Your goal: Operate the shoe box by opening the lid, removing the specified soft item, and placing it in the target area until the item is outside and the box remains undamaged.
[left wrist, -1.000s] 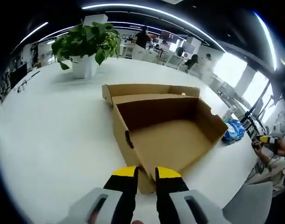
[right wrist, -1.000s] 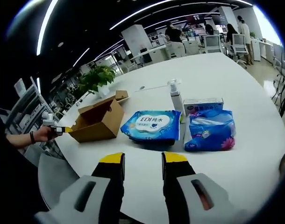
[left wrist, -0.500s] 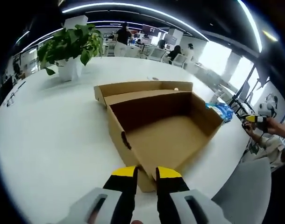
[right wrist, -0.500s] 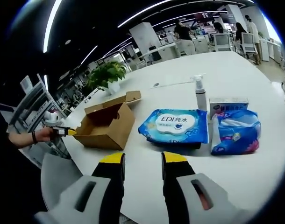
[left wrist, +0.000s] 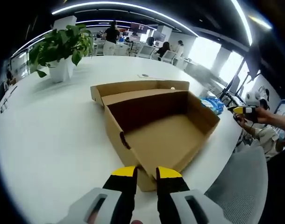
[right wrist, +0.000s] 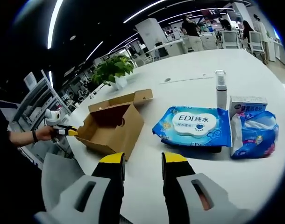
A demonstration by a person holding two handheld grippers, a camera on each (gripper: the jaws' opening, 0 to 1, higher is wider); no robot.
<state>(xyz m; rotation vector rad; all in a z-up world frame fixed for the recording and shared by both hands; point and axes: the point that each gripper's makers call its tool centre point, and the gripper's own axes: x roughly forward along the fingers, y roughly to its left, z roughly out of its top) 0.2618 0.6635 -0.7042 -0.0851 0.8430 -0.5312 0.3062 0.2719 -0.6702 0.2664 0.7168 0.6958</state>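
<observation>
The brown cardboard shoe box [left wrist: 156,135] stands open and empty on the white table, its lid [left wrist: 138,86] folded back flat behind it. My left gripper [left wrist: 146,172] has its jaws nearly together on the box's near corner. The same gripper [right wrist: 63,131] appears at the box [right wrist: 114,128], held in a hand. My right gripper [right wrist: 142,161] is open with nothing between its fingers, above the table's near edge. Beyond it lie a blue wet-wipes pack [right wrist: 194,128] and a blue soft tissue pack [right wrist: 254,135]. A hand holds the right gripper [left wrist: 243,110] off to the box's right.
A spray bottle [right wrist: 220,88] and a small white carton [right wrist: 247,103] stand behind the packs. A potted plant [left wrist: 58,46] sits at the back left. A grey chair [left wrist: 236,186] is at the table's edge. People sit at far desks.
Both cameras have turned. The box corner has stayed at my left jaws while the plant slid left in that picture. In the right view, box and packs look nearer. Jaw gaps unchanged.
</observation>
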